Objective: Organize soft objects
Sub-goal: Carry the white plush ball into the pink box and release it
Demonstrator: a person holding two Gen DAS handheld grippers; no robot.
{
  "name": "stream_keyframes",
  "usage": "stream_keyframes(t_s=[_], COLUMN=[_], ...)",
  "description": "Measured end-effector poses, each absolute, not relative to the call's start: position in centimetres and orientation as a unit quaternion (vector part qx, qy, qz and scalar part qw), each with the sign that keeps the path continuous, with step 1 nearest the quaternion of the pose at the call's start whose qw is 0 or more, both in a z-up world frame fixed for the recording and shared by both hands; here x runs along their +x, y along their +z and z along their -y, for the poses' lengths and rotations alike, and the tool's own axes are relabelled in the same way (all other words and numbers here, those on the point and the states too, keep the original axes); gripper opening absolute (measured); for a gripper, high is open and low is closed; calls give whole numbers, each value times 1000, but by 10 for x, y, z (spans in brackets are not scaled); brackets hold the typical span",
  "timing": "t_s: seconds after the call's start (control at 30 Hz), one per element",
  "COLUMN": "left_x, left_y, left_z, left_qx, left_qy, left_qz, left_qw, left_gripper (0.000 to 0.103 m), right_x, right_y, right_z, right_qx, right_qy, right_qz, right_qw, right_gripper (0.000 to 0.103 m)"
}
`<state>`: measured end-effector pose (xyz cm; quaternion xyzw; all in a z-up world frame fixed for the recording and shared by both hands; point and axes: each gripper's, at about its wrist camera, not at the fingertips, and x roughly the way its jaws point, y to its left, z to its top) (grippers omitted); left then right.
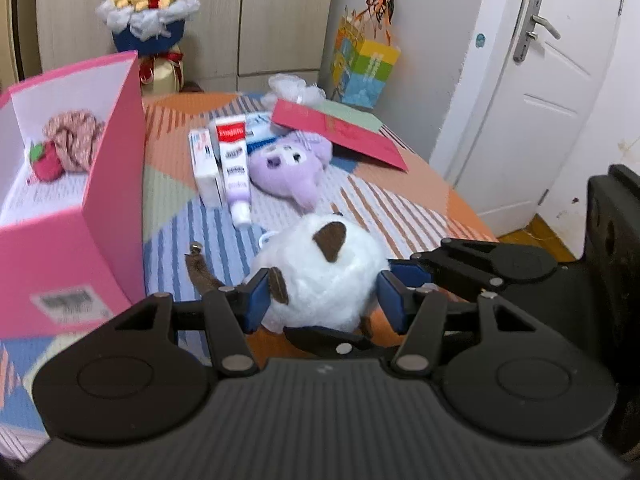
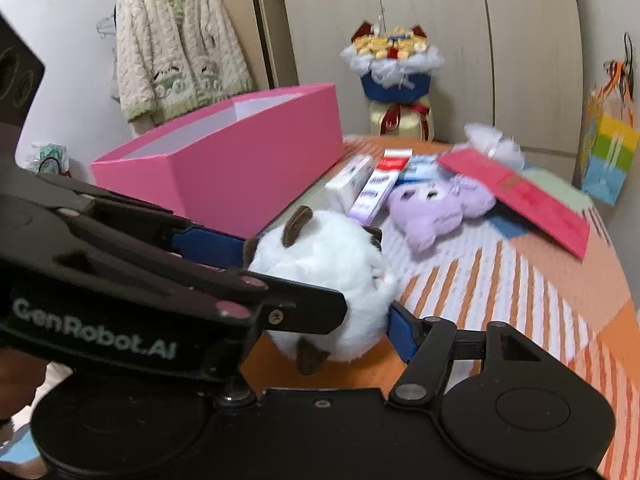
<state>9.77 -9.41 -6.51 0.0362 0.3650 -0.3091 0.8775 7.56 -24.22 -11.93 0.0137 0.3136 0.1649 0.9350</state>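
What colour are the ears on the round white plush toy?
Dark brown ears on the round white plush toy; the left wrist view shows them best.

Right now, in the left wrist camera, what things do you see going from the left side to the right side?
Pink box → white carton → toothpaste tube → purple plush → red envelope → white door.

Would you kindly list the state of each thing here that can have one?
left gripper: shut on the white plush
right gripper: shut on the same plush
white plush: held between both grippers
pink box: open, red strawberry toy inside
purple plush: lying on the table
door: closed
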Motion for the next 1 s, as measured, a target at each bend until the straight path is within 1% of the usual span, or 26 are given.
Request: stream_keyframes(t_s=[0.3,0.43,0.63,0.77,1.0], left_x=[81,72,54,50,46], left_y=[-42,-32,-12,5,46], left_z=[79,62,31,8,-23], left_qx=[31,10,-14,-43,-65], left_qy=[-310,-294,-268,-246,-211], left_qz=[-412,-426,-411,-399,-332], left_qw=[856,856,871,882,917], left_gripper=[55,55,55,55,55], right_x=[56,54,47,53,69], right_y=[-93,-81,-58,-38,4], right_z=[229,217,190,181,160], right_qx=[15,18,1,23,27], right_qy=[186,212,243,276,313], right_qz=[-357,-379,-370,-374,-323], right_qw=[916,901,897,885,893], right_gripper=[70,70,70,70,70])
